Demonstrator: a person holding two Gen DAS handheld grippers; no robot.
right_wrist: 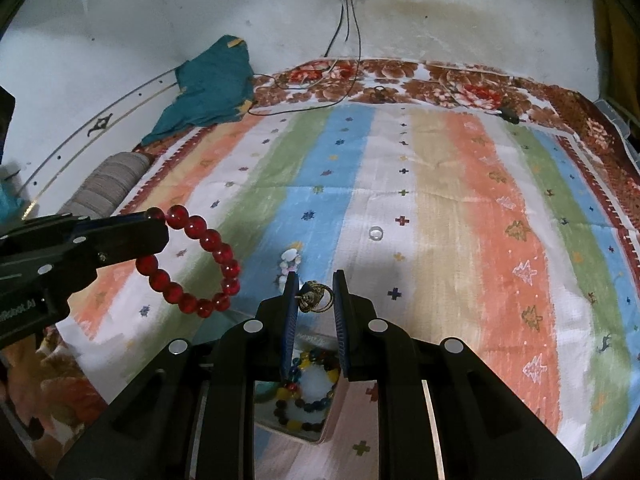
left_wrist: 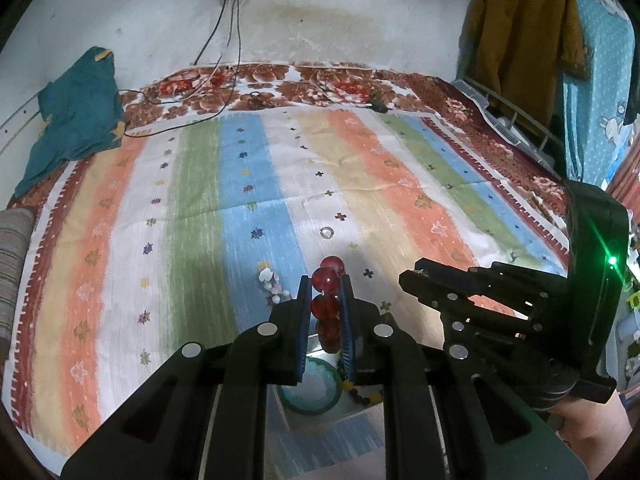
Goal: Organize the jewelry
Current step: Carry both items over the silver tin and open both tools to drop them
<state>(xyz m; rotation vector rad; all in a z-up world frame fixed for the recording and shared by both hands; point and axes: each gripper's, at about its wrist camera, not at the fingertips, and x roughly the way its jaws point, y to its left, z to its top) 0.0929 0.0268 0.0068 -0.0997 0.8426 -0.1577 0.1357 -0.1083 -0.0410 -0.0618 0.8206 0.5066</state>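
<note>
In the left wrist view my left gripper is shut on a red bead bracelet, held upright between the blue pads. The right wrist view shows that bracelet hanging as a loop from the left gripper at the left. My right gripper is shut on a small brass-coloured ring ornament. Both grippers hover above the striped bedspread, the right gripper beside the left. Under the fingers lies a multi-coloured bead bracelet in a pale box.
A silver ring and a small white shell piece lie on the bedspread just ahead. A teal cloth and cables sit at the far edge by the wall. A teal round thing shows below the left fingers.
</note>
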